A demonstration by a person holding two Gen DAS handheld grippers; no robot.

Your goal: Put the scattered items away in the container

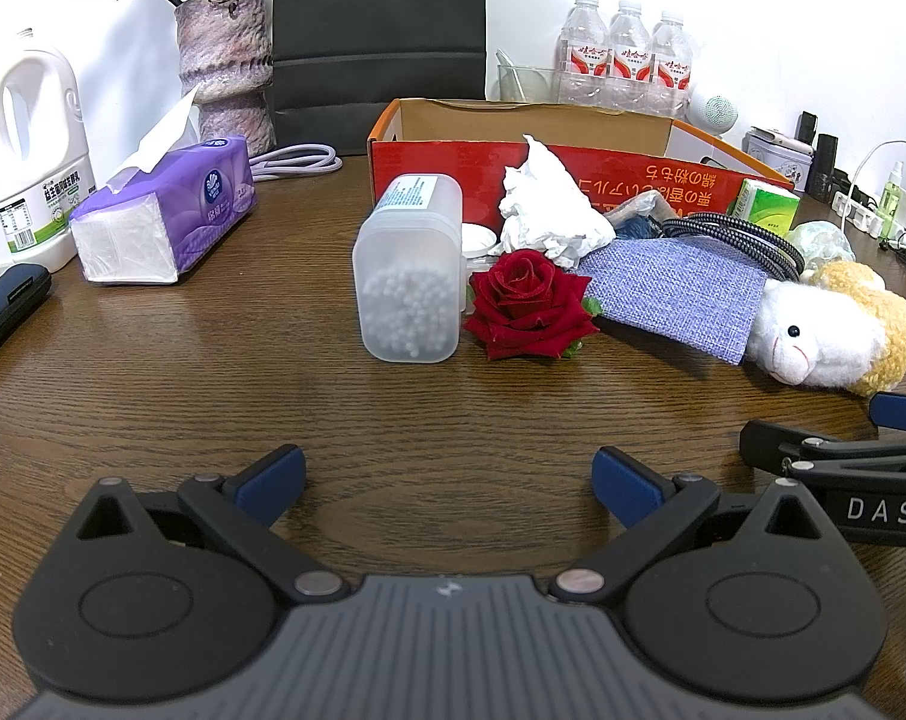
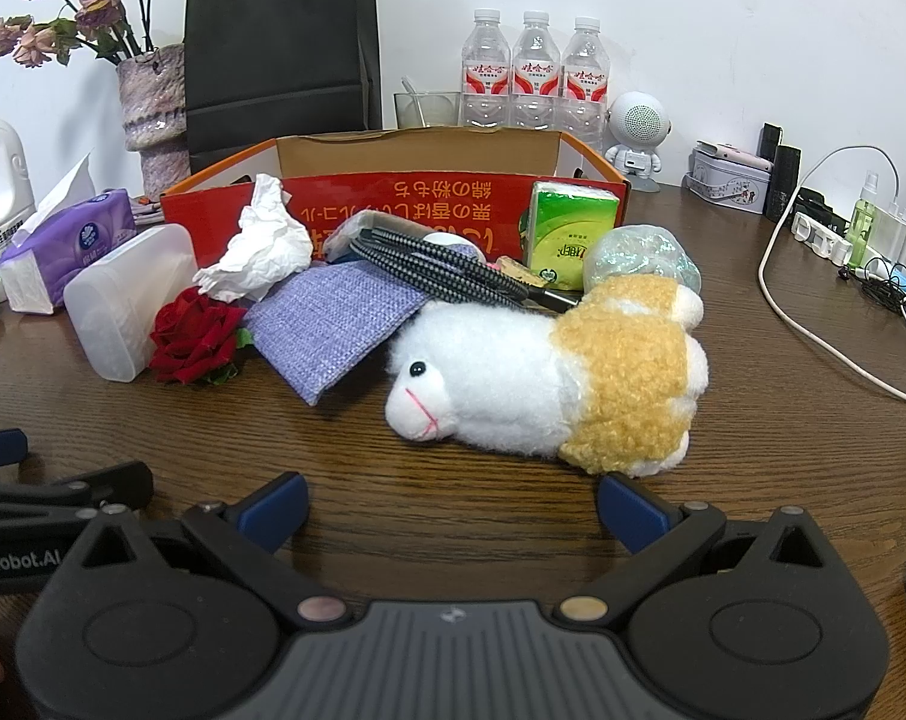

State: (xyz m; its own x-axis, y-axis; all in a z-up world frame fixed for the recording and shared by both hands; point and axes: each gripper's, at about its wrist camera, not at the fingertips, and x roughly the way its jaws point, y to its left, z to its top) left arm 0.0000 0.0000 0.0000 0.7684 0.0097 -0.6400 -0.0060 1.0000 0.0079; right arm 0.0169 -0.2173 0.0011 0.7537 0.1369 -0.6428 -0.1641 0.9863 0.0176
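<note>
We have not begun: our left gripper (image 1: 449,480) and right gripper (image 2: 452,507) are both spread wide and empty. The fluffy white-and-tan plush sheep (image 2: 549,375), red fabric rose (image 1: 528,306) and frosted plastic swab box (image 1: 410,273) lie outside the red cardboard box (image 2: 393,204).

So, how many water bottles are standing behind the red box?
3. The water bottles stand in one row against the wall behind the red box: left, middle, right. More could be hidden behind the box.

Cardboard box (image 2: 393,192) at table (image 2: 453,450) rear, cotton-swab case (image 1: 408,270) before its left end, rose (image 1: 528,306) just right of case, crumpled tissue (image 1: 549,210) behind rose, cloth pouch (image 2: 333,324) right of rose, cable (image 2: 447,267) on pouch, plush sheep (image 2: 549,372) rightmost
</note>
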